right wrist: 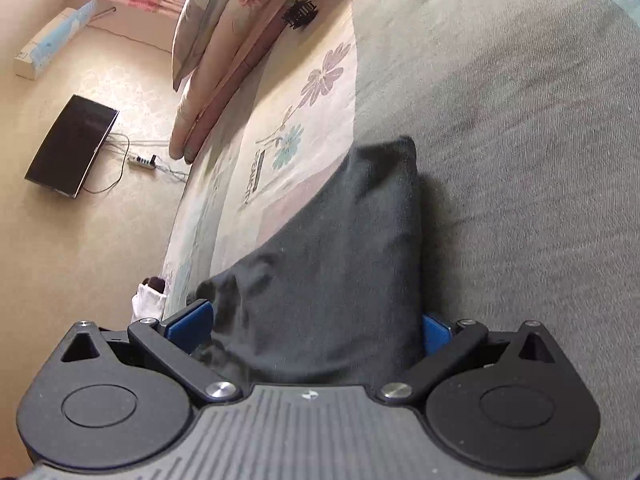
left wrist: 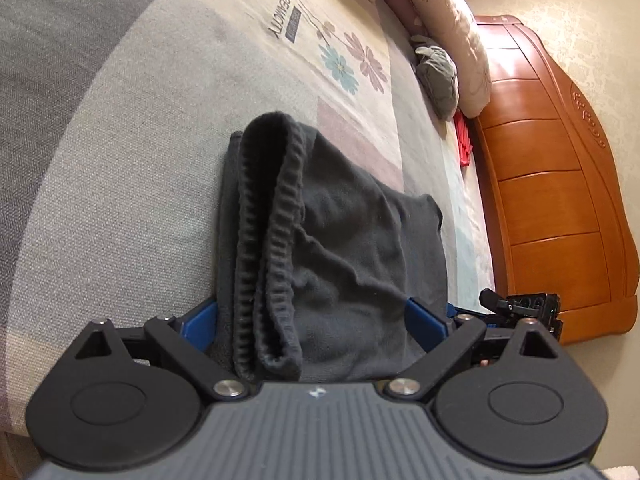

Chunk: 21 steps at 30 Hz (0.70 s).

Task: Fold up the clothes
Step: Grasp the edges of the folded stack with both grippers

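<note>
A dark grey garment point(left wrist: 360, 248) lies folded on the bed, its ribbed band point(left wrist: 276, 216) doubled along the left side. My left gripper point(left wrist: 316, 316) stands open, its blue fingers point(left wrist: 200, 320) spread on either side of the garment's near end. The cloth hides the fingertips. In the right wrist view the same garment point(right wrist: 344, 256) rises to a folded corner. My right gripper point(right wrist: 316, 324) is open too, blue fingers point(right wrist: 188, 324) set wide at both sides of the cloth. Part of the right gripper point(left wrist: 520, 304) shows at the right of the left wrist view.
The bed sheet point(left wrist: 160, 160) is beige and grey with a flower print point(left wrist: 352, 64). A pink pillow point(left wrist: 460, 40), a grey bundle point(left wrist: 438, 76) and a red item point(left wrist: 464, 140) lie against the wooden headboard point(left wrist: 552, 184). A black hair clip point(right wrist: 300, 14) rests by the quilt point(right wrist: 224, 60).
</note>
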### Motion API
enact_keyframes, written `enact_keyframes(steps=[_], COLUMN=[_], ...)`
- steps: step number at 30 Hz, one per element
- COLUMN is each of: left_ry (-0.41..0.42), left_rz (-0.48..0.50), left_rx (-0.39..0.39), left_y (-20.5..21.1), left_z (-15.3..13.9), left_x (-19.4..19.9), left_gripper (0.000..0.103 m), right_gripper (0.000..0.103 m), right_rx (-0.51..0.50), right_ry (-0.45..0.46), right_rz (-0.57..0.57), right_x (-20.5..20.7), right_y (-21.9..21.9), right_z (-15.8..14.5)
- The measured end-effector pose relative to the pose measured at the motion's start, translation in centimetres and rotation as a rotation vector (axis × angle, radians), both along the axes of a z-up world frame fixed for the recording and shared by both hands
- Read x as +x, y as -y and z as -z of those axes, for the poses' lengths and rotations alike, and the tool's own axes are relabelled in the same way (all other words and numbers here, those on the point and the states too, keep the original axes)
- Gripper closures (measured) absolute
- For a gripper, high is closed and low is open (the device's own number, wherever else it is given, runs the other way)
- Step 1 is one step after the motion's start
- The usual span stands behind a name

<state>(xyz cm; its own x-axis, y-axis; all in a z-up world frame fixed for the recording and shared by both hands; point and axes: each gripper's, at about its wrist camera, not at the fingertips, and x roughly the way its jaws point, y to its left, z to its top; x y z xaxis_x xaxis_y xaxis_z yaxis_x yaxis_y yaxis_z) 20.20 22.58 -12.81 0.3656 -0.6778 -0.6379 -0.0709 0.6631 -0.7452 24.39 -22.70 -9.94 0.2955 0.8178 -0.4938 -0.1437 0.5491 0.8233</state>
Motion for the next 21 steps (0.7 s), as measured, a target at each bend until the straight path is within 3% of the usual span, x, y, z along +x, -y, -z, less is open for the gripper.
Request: enact_keyframes(steps=[4, 9, 16, 21], left_ry=[0.020, 0.033, 0.033, 0.070], left_rz=[0.011, 0.028, 0.072, 0.084], left_rx=[-0.015, -0.051, -0.126, -0.129], left_y=[0.3, 1.1, 0.0, 0.4], left_z=[0.2, 0.7, 1.4, 1.5], left_x=[2.1, 4.8, 2.5, 4.5], left_gripper=[0.008, 0.006, 0.006, 0.006], right_gripper=[0.000, 0.000, 0.000, 0.000], right_rx=[0.000, 0.030, 0.034, 0.094], right_ry=[0.015, 0.033, 0.028, 0.002], right_rz=[-0.031, -0.020, -0.109, -0.092], right_x=[-0.8, 1.6, 1.6, 2.5], right_y=[-0.2, -1.8, -2.4, -1.9], right_z=[-0.1, 0.4, 0.3, 0.8])
